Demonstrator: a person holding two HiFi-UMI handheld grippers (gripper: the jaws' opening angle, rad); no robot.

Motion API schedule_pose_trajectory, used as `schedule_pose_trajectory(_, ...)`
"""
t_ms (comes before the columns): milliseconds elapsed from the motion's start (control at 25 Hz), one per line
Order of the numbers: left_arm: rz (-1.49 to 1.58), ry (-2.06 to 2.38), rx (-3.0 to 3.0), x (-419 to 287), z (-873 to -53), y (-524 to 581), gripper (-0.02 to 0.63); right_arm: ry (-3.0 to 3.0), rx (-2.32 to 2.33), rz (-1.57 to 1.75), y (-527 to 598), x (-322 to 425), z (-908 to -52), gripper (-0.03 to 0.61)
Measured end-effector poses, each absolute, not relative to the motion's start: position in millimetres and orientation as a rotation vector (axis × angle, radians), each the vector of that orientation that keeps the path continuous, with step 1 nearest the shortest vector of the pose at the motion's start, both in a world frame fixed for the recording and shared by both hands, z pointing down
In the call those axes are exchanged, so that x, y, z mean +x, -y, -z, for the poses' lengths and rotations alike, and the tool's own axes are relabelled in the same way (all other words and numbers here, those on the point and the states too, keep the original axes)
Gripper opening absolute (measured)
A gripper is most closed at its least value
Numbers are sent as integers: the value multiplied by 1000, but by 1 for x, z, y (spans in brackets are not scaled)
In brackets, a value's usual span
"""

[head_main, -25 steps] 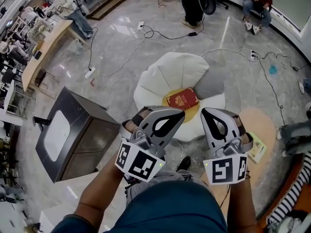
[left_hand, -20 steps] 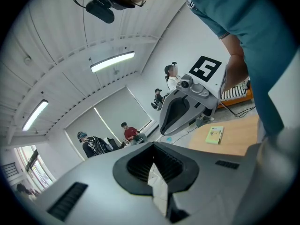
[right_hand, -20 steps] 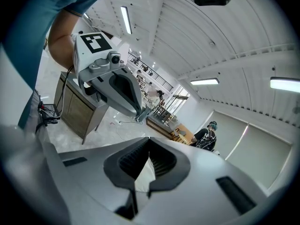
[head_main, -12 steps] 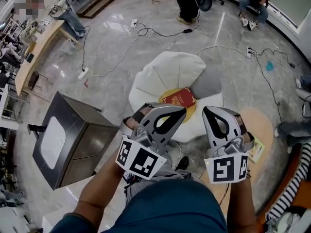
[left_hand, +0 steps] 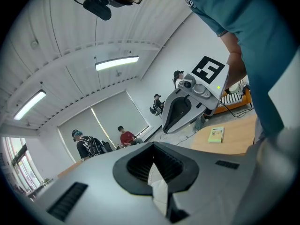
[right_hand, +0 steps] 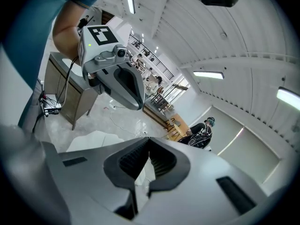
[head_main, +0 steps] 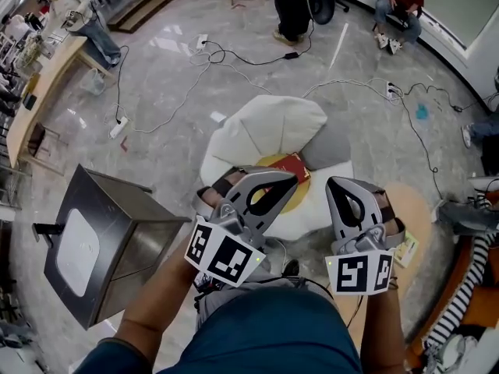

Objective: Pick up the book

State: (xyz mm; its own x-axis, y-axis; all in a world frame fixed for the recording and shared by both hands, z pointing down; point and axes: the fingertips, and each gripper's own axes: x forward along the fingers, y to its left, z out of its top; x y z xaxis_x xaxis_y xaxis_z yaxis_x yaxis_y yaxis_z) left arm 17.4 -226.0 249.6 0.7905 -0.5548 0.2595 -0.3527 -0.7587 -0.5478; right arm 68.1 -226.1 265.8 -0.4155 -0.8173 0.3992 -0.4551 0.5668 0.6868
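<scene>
The red book [head_main: 294, 164] lies on the yellow centre of a white flower-shaped cushion [head_main: 257, 127] on the floor, ahead of and below the left gripper [head_main: 287, 181] tip. The right gripper [head_main: 334, 185] is beside the left one. Both have their jaws closed and hold nothing.

A teal shirt [head_main: 273, 329] was worn. The left tongs [head_main: 290, 180] and right tongs [head_main: 334, 185] were shelled in pale grey with black teardrop insets, and white marker cubes [head_main: 224, 253] printed with black squares were carried behind them.
</scene>
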Motion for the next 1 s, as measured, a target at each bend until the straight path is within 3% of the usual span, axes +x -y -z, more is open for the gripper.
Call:
schedule_pose_trajectory(560, 631, -688, -2580, -9, -297, 278, 5, 2028, 1019, 567, 283, 53, -310, 14)
schedule_pose_trajectory(1000, 748, -839, -2676, 8, -362, 326, 4, 2100, 886, 469, 329, 82, -360, 14)
